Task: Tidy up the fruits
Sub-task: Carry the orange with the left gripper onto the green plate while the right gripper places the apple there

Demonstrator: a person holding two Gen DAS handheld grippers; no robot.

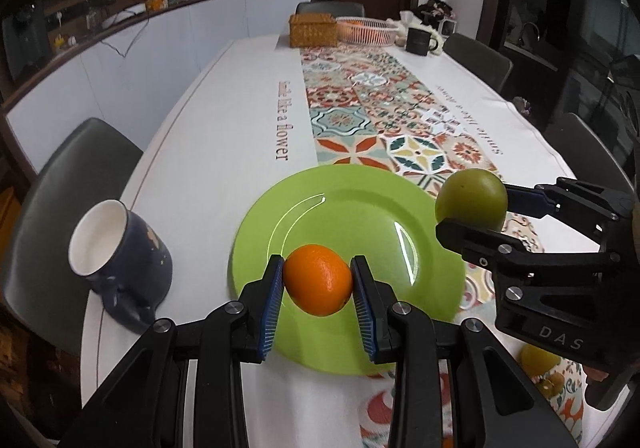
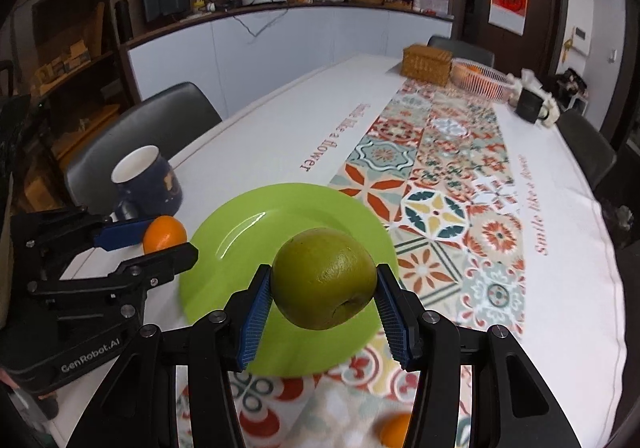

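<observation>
While the left gripper [image 1: 318,280] clamps the orange [image 1: 319,280] and the right gripper [image 2: 323,280] clamps the green fruit [image 2: 324,278] above the plate [image 1: 360,208], either round fruit, probably released high, could roll off.

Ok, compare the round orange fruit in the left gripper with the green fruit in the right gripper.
The round orange fruit is bright orange with a finely pitted peel; the dull green fruit is olive green, smoother and faintly speckled. The orange fruit looks smaller between its pads than the green fruit does. The green fruit shows a dark dimple low on its right side, while the orange fruit shows only a tiny dark spot there. Both are clamped between blue ribbed pads above the lime-green plate.
</observation>
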